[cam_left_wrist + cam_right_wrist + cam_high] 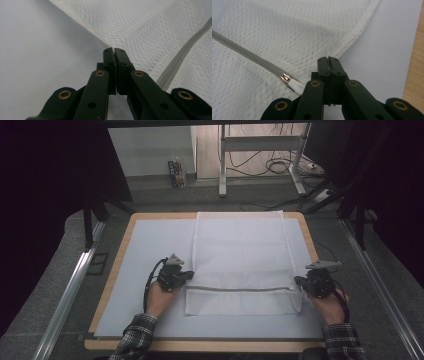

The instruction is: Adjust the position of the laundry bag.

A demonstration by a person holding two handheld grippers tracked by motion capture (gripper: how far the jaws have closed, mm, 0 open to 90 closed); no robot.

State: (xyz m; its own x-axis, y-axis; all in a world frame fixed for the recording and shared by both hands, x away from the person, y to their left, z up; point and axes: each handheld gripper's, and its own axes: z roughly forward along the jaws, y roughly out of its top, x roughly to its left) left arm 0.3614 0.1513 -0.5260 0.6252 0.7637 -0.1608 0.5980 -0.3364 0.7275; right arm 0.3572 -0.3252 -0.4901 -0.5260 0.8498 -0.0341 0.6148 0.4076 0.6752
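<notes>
Two plaid sleeves come in at the bottom of the high view, each hand holding a black tool. Left of the white mesh bag (240,262) sits the left gripper (189,274), and the right gripper (298,281) sits at the bag's right edge. That bag lies flat on a pale sheet (150,250) that covers the wooden table (117,265), with a grey zipper (240,288) running across it near the front. Next, the left gripper view: the left gripper (114,50) has its jaws pressed together right at the bag's edge (100,41), and it seems to pinch the mesh there, but that is hard to tell. Last, the right gripper view: the right gripper (328,59) is squeezed tight on the mesh edge, just beside the zipper's white pull (295,86).
</notes>
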